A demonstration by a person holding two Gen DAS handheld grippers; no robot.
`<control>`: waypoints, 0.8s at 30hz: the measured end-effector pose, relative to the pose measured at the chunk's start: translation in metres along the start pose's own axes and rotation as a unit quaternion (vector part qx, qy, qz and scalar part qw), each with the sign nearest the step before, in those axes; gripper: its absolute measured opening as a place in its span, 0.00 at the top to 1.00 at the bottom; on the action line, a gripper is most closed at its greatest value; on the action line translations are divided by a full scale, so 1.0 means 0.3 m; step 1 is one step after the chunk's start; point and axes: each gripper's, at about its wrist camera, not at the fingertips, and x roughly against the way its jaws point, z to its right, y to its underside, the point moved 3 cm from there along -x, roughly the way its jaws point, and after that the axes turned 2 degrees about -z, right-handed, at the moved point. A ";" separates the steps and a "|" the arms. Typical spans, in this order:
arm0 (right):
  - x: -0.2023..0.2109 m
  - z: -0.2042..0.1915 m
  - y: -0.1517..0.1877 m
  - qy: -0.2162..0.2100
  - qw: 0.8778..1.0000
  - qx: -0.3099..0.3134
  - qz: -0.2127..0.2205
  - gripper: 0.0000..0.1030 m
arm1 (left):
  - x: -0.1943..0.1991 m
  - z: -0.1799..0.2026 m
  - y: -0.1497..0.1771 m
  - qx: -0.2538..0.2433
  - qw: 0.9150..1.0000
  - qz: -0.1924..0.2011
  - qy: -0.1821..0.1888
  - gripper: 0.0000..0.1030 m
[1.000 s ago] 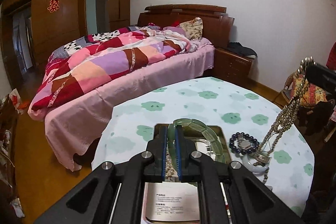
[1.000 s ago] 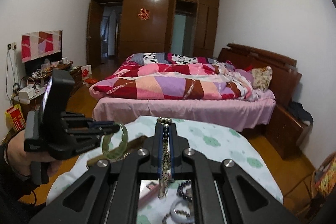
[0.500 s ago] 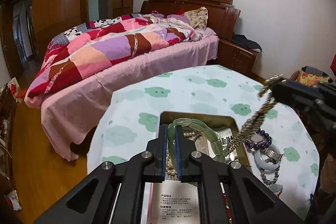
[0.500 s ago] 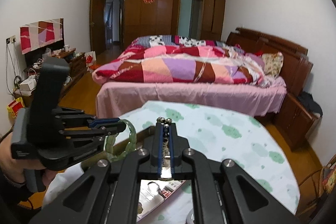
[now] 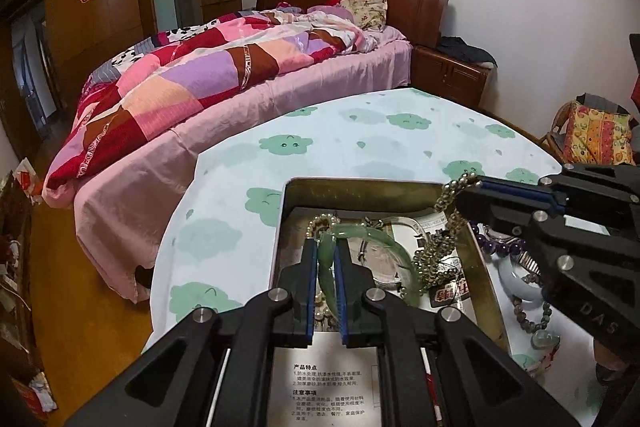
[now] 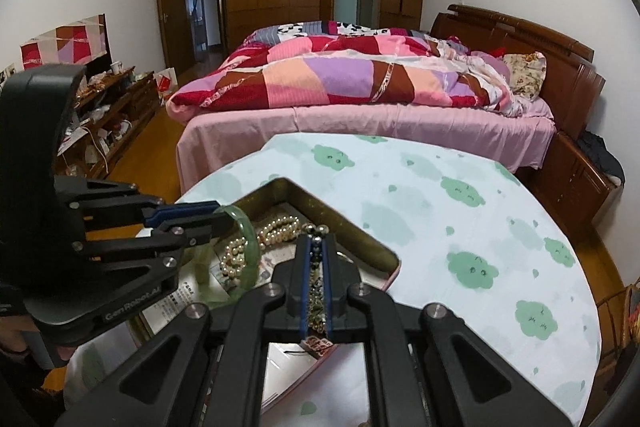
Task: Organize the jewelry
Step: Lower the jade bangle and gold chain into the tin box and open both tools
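Observation:
My left gripper (image 5: 325, 247) is shut on a green jade bangle (image 5: 384, 247) and holds it low inside the open gold tin box (image 5: 360, 189). My right gripper (image 6: 316, 241) is shut on a metal bead chain (image 5: 438, 247) whose lower end hangs into the box from the right. In the right wrist view the left gripper (image 6: 216, 217) holds the bangle (image 6: 250, 255) over a pearl strand (image 6: 264, 235) lying in the box (image 6: 360, 231).
The box sits on a round table with a green cloud cloth (image 5: 380, 131). To the box's right lie a purple bead bracelet (image 5: 502, 247), a white bangle (image 5: 516, 281) and a grey bead string (image 5: 528, 319). A bed (image 5: 220, 75) stands behind.
Both grippers have come down toward the box. The bangle now sits low inside it, and the bead chain has swung left so its end hangs into the box.

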 end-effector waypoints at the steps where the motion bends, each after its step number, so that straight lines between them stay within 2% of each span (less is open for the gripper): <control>1: -0.003 -0.001 0.003 -0.001 1.000 0.000 -0.003 0.92 | -0.001 -0.001 0.001 0.000 1.000 -0.001 -0.001 0.92; 7: -0.040 -0.002 0.025 -0.002 1.000 -0.004 -0.020 0.92 | -0.008 -0.006 0.004 -0.002 1.000 -0.006 -0.012 0.88; 8: -0.046 -0.001 0.027 -0.002 1.000 -0.005 -0.022 0.92 | -0.009 -0.006 0.004 -0.002 1.000 -0.007 -0.014 0.83; 10: -0.052 0.002 0.034 -0.002 1.000 -0.006 -0.025 0.91 | -0.005 -0.009 0.004 -0.002 1.000 -0.005 -0.026 0.66; 11: -0.055 0.003 0.037 -0.001 1.000 -0.007 -0.027 0.91 | 0.000 -0.011 0.002 -0.001 1.000 0.000 -0.029 0.51; 12: -0.056 0.004 0.039 0.000 1.000 -0.007 -0.029 0.90 | 0.007 -0.014 0.001 0.001 0.999 0.007 -0.034 0.41; 13: -0.056 0.005 0.041 0.000 1.000 -0.008 -0.030 0.88 | 0.016 -0.016 0.000 0.003 0.999 0.013 -0.037 0.40; 15: -0.060 0.007 0.044 0.000 0.999 -0.009 -0.031 0.76 | 0.021 -0.016 -0.003 0.004 0.999 0.014 -0.032 0.39; 19: -0.057 0.010 0.053 0.000 0.999 -0.016 -0.033 0.71 | 0.023 -0.019 -0.004 0.002 0.999 0.012 -0.039 0.39; 22: -0.056 0.009 0.062 -0.002 0.999 -0.018 -0.034 0.59 | 0.027 -0.023 -0.004 0.007 0.999 0.011 -0.039 0.39; 24: -0.053 0.005 0.068 -0.003 0.999 -0.017 -0.034 0.57 | 0.030 -0.022 0.001 0.009 0.999 0.011 -0.039 0.39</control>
